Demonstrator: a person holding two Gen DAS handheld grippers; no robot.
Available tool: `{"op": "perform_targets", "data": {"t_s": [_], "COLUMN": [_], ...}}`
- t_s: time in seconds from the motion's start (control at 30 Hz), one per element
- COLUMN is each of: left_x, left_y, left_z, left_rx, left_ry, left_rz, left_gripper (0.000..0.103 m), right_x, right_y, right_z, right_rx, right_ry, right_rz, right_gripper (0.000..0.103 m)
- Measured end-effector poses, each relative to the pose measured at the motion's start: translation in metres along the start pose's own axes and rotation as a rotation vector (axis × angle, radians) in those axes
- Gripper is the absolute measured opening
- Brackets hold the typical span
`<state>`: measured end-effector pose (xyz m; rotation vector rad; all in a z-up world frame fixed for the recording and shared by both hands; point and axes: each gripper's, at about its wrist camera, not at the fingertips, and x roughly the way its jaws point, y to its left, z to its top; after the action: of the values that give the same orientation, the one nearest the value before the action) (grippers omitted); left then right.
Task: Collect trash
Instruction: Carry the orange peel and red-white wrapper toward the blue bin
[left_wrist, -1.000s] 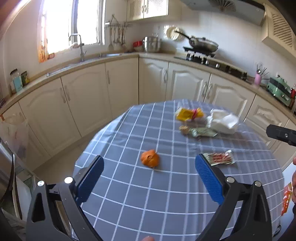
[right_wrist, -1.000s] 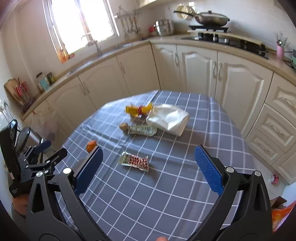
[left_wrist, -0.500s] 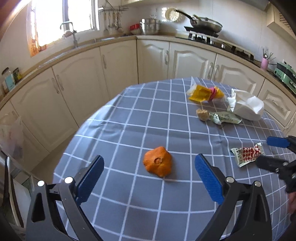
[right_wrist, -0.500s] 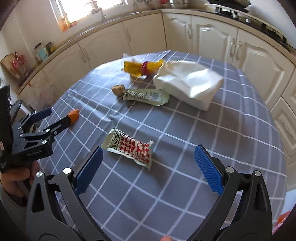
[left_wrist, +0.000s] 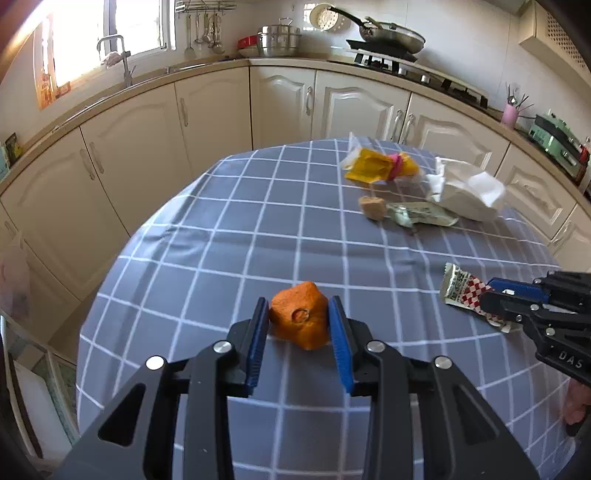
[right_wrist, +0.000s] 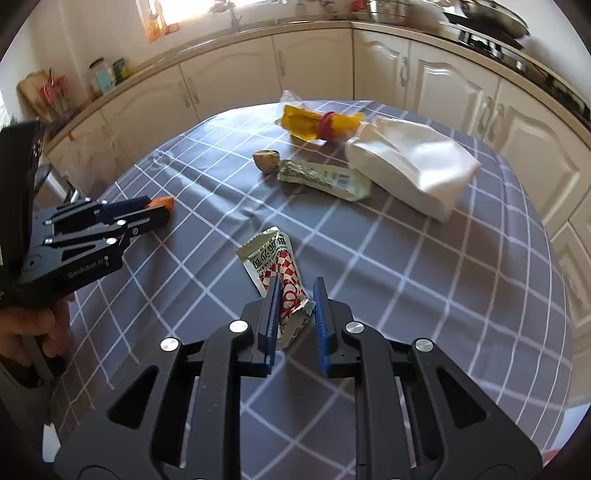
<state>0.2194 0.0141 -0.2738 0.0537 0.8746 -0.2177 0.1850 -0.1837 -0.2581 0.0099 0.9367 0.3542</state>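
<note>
My left gripper (left_wrist: 298, 314) is shut on an orange peel (left_wrist: 300, 320) that rests on the grey checked tablecloth (left_wrist: 258, 229); its blue pads touch both sides. It also shows in the right wrist view (right_wrist: 155, 210). My right gripper (right_wrist: 295, 295) is closed around the near end of a red-and-white checked snack wrapper (right_wrist: 273, 258); the left pad touches it, the right pad stands slightly off. That wrapper also shows in the left wrist view (left_wrist: 461, 286).
Farther back on the table lie a yellow packet with a pink band (right_wrist: 321, 123), a white paper bag (right_wrist: 413, 166), a green wrapper (right_wrist: 325, 181) and a small brown lump (right_wrist: 266, 160). Cream kitchen cabinets (left_wrist: 221, 110) curve behind the table.
Both grippers moved down and forward to the table and closed: the left around the orange peel, the right around the checked wrapper.
</note>
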Motion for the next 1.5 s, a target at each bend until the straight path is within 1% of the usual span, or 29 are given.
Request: {"op": "perform_targets", "data": {"t_s": [0.23, 0.5, 0.67, 0.8, 0.97, 1.13, 1.27, 1.37, 1.5], "left_x": [-0.025, -0.048, -0.059, -0.067, -0.071, -0.076, -0.080, -0.082, -0.083], "left_y": [-0.017, -0.047, -0.068, -0.094, -0.132, -0.182, -0.235, -0.278, -0.333], "left_z": [-0.006, -0.006, -0.002, 0.001, 0.005, 0.014, 0.019, 0.019, 0.016], "left_rx": [-0.003, 0.026, 0.048, 0.072, 0.110, 0.175, 0.256, 0.326, 0.407], "left_ry": [-0.034, -0.070, -0.090, -0.104, -0.107, -0.124, -0.129, -0.121, -0.111], "left_rz": [-0.030, -0.062, -0.082, -0.119, -0.174, -0.232, -0.302, -0.367, -0.439], "left_gripper": [0.032, 0.032, 0.032, 0.032, 0.032, 0.032, 0.032, 0.032, 0.032], "right_x": [-0.030, -0.061, -0.080, -0.100, -0.127, -0.167, -0.203, -0.228, -0.253], "right_y": [-0.022, -0.040, -0.055, -0.075, -0.103, -0.145, -0.188, -0.223, -0.262], "right_z": [-0.010, -0.013, -0.017, -0.022, -0.035, -0.056, -0.086, -0.113, -0.152], "right_rx": [0.099, 0.148, 0.184, 0.221, 0.269, 0.345, 0.432, 0.502, 0.598], "right_ry": [-0.060, -0.127, -0.170, -0.209, -0.257, -0.318, -0.365, -0.383, -0.391], "right_rz": [0.018, 0.008, 0.004, -0.009, -0.042, -0.121, -0.202, -0.277, -0.351], "right_gripper": [0.018, 0.018, 0.018, 0.018, 0.018, 0.018, 0.018, 0.018, 0.018]}}
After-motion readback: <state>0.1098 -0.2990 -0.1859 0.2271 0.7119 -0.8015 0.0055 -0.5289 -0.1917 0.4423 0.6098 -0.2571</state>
